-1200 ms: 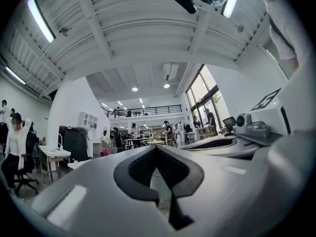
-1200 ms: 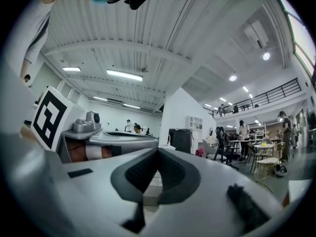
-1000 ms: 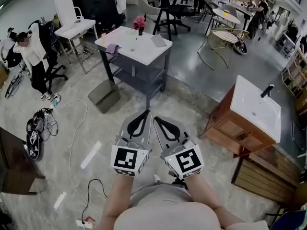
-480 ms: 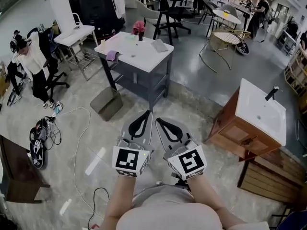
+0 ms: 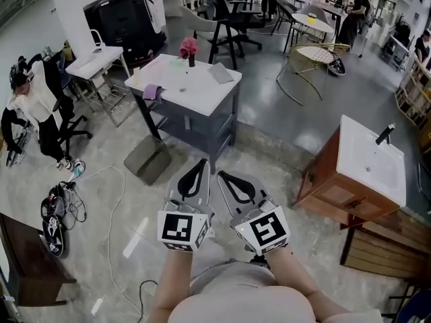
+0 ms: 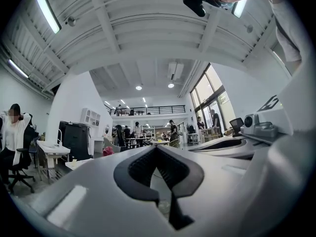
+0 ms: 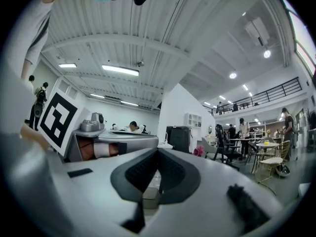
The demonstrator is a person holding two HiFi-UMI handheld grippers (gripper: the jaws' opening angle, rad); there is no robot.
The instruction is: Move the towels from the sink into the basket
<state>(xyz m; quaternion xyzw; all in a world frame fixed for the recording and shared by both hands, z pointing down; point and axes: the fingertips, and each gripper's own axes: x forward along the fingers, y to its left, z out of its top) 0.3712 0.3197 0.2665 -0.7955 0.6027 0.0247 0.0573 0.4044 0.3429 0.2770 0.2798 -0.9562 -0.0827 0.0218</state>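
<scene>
Grey left tongs (image 5: 205, 160) and right tongs (image 5: 219, 174), low centre: both clenched, empty. White sink on wooden cabinet (image 5: 374, 157) at right. Purple cloth (image 5: 153, 91), possibly a towel, on white table (image 5: 195, 83), upper centre.

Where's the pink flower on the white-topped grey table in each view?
Head view: pink flower upper centre, at the white-topped table's far edge.
Left gripper view: flower left of centre, slightly below middle.
Right gripper view: flower right of centre, slightly below middle.
Shared landmark: large black cabinet, left of it everywhere.
</scene>
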